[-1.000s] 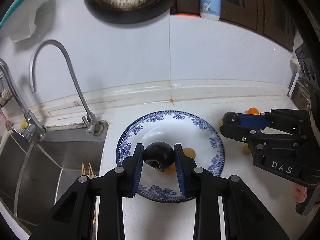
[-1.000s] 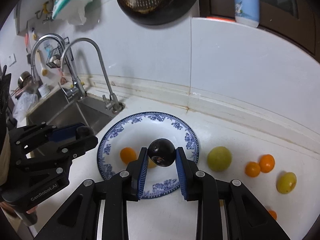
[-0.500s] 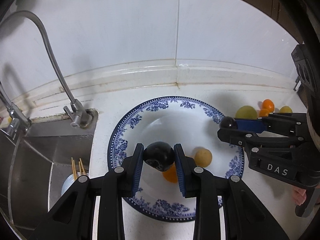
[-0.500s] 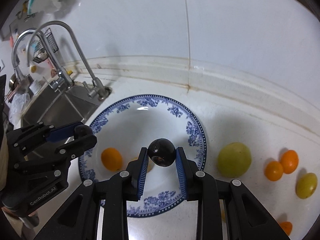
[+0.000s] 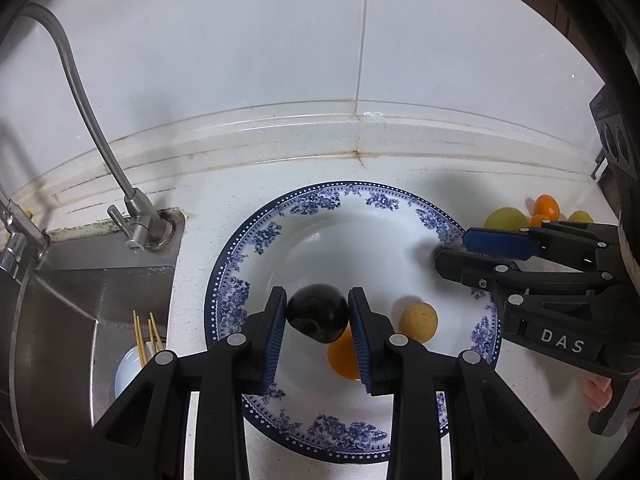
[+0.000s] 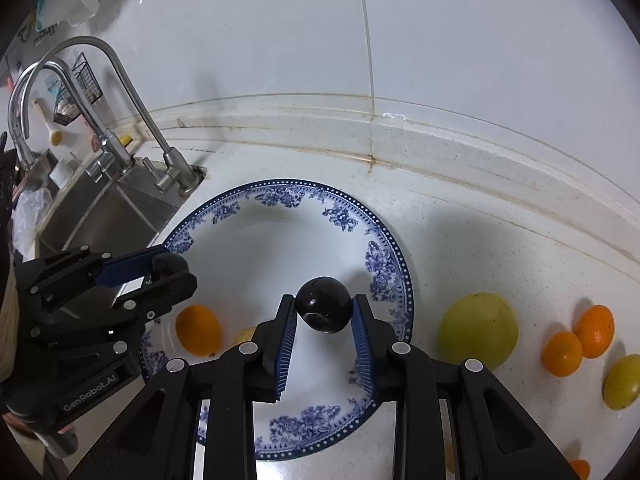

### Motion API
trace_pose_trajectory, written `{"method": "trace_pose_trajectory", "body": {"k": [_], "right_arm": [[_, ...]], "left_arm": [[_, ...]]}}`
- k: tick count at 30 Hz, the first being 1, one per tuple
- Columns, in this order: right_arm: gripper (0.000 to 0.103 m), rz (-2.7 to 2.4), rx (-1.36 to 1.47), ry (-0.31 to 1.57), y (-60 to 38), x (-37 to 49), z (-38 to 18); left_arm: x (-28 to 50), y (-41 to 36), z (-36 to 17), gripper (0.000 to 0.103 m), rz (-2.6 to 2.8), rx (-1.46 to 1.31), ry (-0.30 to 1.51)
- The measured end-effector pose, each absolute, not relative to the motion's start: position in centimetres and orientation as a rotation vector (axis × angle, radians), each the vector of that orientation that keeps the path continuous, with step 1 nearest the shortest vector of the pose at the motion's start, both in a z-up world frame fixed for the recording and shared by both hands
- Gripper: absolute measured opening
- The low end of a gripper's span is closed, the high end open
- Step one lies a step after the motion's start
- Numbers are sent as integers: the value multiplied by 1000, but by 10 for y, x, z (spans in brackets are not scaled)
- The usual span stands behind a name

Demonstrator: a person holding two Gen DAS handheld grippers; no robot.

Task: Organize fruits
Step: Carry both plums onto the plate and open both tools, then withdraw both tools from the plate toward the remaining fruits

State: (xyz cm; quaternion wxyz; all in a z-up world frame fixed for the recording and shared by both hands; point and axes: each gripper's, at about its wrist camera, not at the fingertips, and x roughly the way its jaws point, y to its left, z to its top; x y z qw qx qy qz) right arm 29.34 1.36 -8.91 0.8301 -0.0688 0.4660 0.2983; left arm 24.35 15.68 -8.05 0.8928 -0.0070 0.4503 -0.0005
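Fingers of our left gripper [image 5: 318,298] are easing apart around a dark plum [image 5: 318,314], pads touching it, low in the frame over the blue-patterned plate [image 5: 320,200]. Our right gripper [image 6: 324,300] likewise loosens on a second plum [image 6: 322,312] near the plate's right rim. Beneath lie an orange fruit [image 5: 342,360] and a yellow fruit [image 5: 418,322]. A green fruit [image 6: 478,330] sits on the counter [image 6: 480,240] at right; faucet [image 5: 136,232] and sink [image 5: 60,320] at left.

Left gripper [image 5: 318,322] and right gripper [image 6: 324,320] angled downward, jaws opening.
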Motion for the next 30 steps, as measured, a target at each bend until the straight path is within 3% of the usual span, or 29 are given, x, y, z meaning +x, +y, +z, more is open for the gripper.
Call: {"method": "trace_pose_trajectory", "body": {"k": [2,13,17,21,25,30], "right_arm": [[37,632,-144,975,12,291,-85],[37,622,-150,868,-6,262,-48],[50,599,-146,813,-18,245,-34],[50,570,-146,766,-32,228,-23],[60,535,-132,723,-49,209,-14],[60,500,-111,697,-70,192,-6]], "left_arm": [[241,156,-78,36,4,-14,927],[209,143,-35,44,23,-13,827],[192,133,-20,49,-5,-21,777],[178,121,-10,55,-25,-24,742],[164,108,-1,59,-40,-24,714],[148,94,8,65,-77,-36,691]]}}
